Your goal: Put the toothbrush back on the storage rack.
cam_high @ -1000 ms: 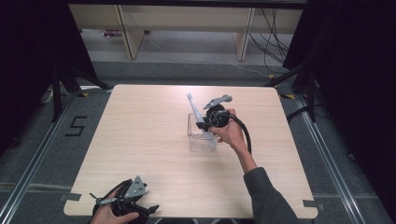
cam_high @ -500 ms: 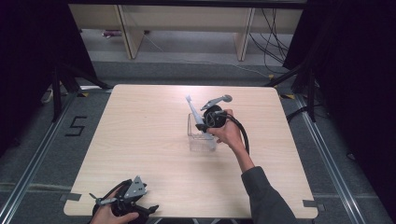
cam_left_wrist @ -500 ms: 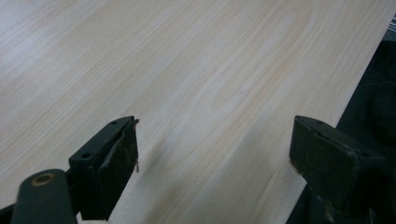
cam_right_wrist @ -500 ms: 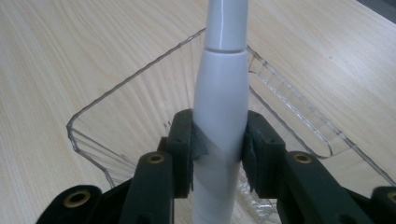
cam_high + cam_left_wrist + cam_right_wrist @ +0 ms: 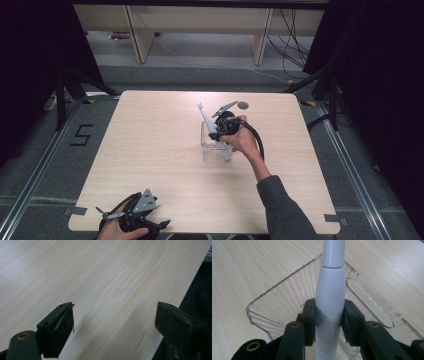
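Tabletop (image 5: 150, 150), light wood, mostly bare; a small dark disc (image 5: 243, 105) lies near the far edge. Clear plastic bin (image 5: 212, 147) sits right of centre, open at the top, ribbed walls visible in the right gripper view (image 5: 287, 297). White electric toothbrush (image 5: 212, 131) is held tilted over and into the bin, head end pointing away toward the far edge. Right tongs (image 5: 329, 315) are pinching the toothbrush's handle (image 5: 330, 300), jaws pressed on both sides of the white body. Left tongs (image 5: 115, 322) are spread, holding nothing, hovering low over bare wood at the near left corner (image 5: 132, 217).

Step in hand, likely: lowering the toothbrush into the bin. Next move calls for tipping the handle down inside the walls, then releasing it once it rests; bin is light and may slide.
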Demonstrator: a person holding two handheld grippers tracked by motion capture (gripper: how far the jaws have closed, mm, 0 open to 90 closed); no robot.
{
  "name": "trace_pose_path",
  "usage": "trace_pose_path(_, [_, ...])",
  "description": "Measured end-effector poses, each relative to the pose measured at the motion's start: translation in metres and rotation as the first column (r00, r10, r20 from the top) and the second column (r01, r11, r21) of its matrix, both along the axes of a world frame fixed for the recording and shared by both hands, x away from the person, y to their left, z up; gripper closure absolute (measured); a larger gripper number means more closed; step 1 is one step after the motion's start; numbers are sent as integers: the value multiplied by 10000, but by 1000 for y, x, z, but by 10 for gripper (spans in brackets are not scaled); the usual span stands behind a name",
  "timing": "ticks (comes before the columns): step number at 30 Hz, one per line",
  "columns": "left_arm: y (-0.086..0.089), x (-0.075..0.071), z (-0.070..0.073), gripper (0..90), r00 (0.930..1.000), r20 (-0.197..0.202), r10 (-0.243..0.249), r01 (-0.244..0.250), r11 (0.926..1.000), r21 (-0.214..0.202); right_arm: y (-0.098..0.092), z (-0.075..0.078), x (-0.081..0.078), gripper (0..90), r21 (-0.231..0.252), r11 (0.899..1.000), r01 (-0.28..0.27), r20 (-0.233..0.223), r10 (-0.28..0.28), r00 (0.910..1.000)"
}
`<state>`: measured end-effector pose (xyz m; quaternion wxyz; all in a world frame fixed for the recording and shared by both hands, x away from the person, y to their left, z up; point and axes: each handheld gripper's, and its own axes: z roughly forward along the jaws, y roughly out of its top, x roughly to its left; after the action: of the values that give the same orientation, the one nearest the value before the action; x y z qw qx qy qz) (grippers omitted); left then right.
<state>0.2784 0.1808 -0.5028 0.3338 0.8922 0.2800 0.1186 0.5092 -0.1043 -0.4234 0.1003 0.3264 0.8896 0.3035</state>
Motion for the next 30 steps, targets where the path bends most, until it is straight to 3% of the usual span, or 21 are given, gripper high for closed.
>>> trace_pose_path(1, [0, 0, 0, 149, 10000, 10, 1, -1, 10000, 5, 0, -1, 3, 665, 4, 9990, -444, 232, 444, 9987])
trace_pose_path(3, [0, 0, 0, 149, 10000, -4, 2, -2, 10000, 0, 0, -1, 4, 664, -70, 9984, -566, 283, 568, 9980])
trace_pose_path(5, [0, 0, 0, 149, 10000, -2, -18, 18, 10000, 2, 3, 0, 3, 664, -106, 9998, -191, 3, 191, 9998])
trace_pose_path(6, [0, 0, 0, 149, 10000, 8, -25, 25, 10000, 4, 3, -1, 4, 664, -104, 9993, -368, 192, 370, 9991])
trace_pose_path(7, [0, 0, 0, 149, 10000, 16, -21, 21, 10000, -2, 4, 0, 3, 664, -191, 9998, -86, -99, 84, 9999])
trace_pose_path(8, [0, 0, 0, 149, 10000, 17, -7, 7, 10000, 4, 5, -2, 4, 664, -68, 9994, -347, 155, 348, 9993])
trace_pose_path(10, [0, 0, 0, 149, 10000, 29, 14, -14, 10000, -7, 5, -1, 5, 664, -194, 9991, -371, 136, 374, 9992])
trace_pose_path(13, [0, 1, 1, 149, 10000, -44, -47, 47, 10000, 38, 6, -2, 5, 663, -48, 9997, -219, -15, 219, 9998])
trace_pose_path(15, [0, 0, 0, 149, 10000, 26, 14, -14, 10000, -8, 7, -1, 7, 663, -227, 9992, -314, -2, 314, 9995])
trace_pose_path(16, [0, 0, 0, 149, 10000, 11, 9, -9, 10000, -30, 8, -1, 6, 662, -315, 9994, -163, -329, 152, 9993])
trace_pose_path(18, [0, 0, 0, 149, 10000, 25, 5, -5, 10000, -19, 9, 0, 6, 662, -368, 9993, 21, -396, -35, 9992])
trace_pose_path(19, [0, 0, 0, 149, 10000, 10, -17, 17, 10000, -36, 8, -1, 8, 661, -331, 9991, -281, -132, 277, 9995])
trace_pose_path(30, [-1, -1, -1, 149, 10000, -56, 60, -60, 10000, -61, 8, 2, 7, 631, -149, 9997, -213, 29, 213, 9998])
